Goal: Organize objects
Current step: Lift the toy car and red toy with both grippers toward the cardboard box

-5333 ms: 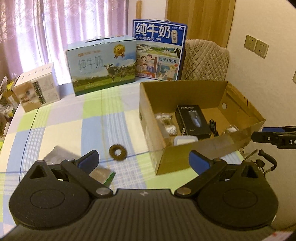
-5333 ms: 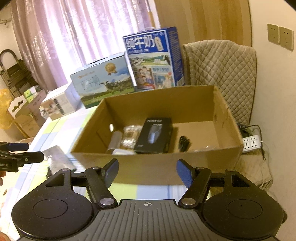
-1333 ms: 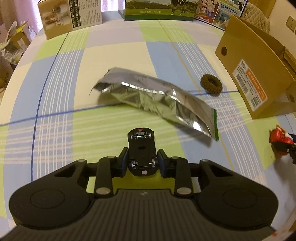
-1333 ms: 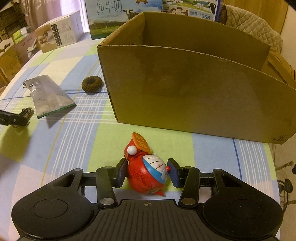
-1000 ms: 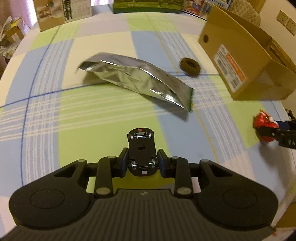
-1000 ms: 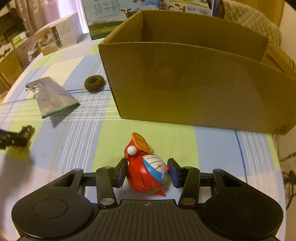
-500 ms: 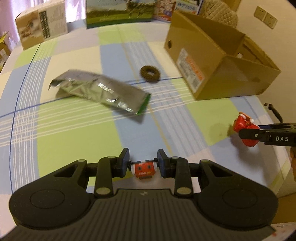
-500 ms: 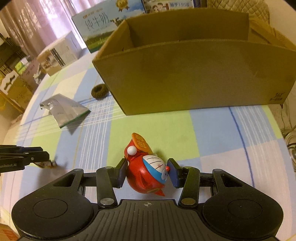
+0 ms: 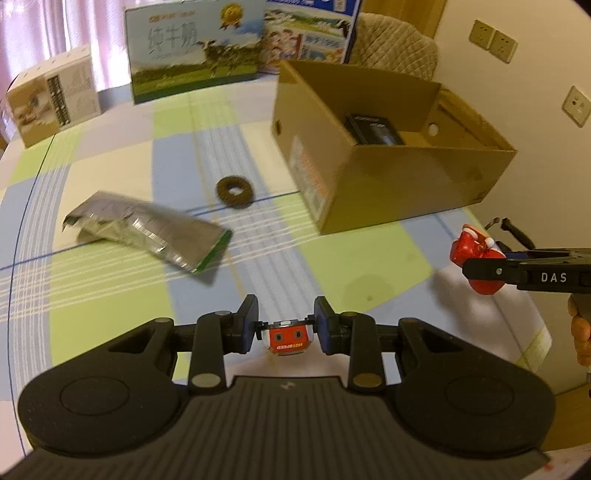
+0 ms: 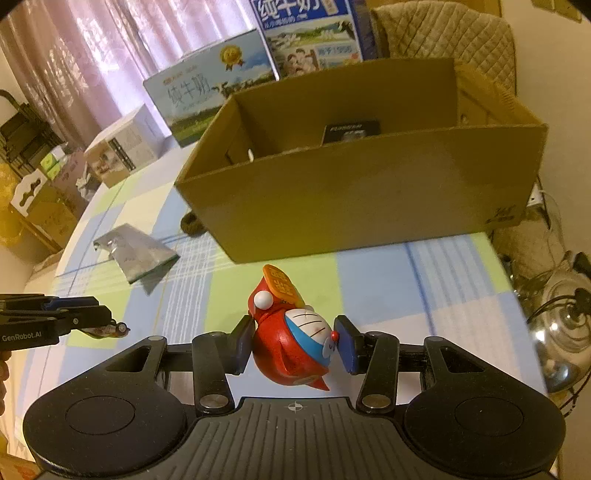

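Observation:
My left gripper is shut on a small red toy car, held in the air above the checked tablecloth. My right gripper is shut on a red cartoon-cat figurine, also lifted off the table; that figurine shows at the right of the left wrist view. An open cardboard box stands ahead with a black packet inside. A silver foil pouch and a brown ring lie on the cloth left of the box.
Two milk cartons and a small printed box stand along the table's far edge. A quilted chair is behind the cardboard box. A metal kettle sits off the table's right edge. A hand holds the right gripper.
Both grippers have risen and tilted up, so more of the box's inside shows. The toy car now points its red end at the camera. The figurine stays gripped.

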`<state>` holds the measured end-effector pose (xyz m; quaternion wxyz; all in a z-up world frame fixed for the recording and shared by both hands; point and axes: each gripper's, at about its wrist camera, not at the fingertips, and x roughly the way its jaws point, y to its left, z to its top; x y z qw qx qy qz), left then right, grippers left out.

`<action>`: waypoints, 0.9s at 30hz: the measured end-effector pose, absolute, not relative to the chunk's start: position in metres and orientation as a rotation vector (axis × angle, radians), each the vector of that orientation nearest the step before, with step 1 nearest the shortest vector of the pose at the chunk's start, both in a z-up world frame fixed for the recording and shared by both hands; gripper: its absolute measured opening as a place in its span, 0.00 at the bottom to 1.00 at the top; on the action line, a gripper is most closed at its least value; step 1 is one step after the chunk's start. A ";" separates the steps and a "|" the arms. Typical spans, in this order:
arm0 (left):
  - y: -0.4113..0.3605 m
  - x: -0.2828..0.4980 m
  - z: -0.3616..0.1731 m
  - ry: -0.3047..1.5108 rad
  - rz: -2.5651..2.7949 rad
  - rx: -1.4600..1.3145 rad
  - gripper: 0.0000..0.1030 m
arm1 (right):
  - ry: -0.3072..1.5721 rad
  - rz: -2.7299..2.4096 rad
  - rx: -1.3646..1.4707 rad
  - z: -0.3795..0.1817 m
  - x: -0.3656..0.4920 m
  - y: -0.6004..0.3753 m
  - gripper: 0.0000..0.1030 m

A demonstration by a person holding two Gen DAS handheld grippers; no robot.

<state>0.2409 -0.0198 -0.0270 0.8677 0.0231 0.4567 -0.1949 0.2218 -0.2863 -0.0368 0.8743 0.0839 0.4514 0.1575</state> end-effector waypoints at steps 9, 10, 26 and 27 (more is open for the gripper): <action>-0.058 0.245 0.003 0.879 -0.452 0.059 0.27 | 0.876 0.325 0.180 -0.009 0.222 -0.318 0.42; -0.062 0.246 0.006 0.869 -0.455 0.061 0.27 | 0.869 0.324 0.181 -0.006 0.222 -0.321 0.42; -0.119 0.284 0.056 0.710 -0.472 0.094 0.27 | 0.762 0.339 0.158 0.032 0.255 -0.369 0.42; -0.122 0.287 0.057 0.704 -0.473 0.097 0.27 | 0.754 0.341 0.155 0.035 0.258 -0.372 0.42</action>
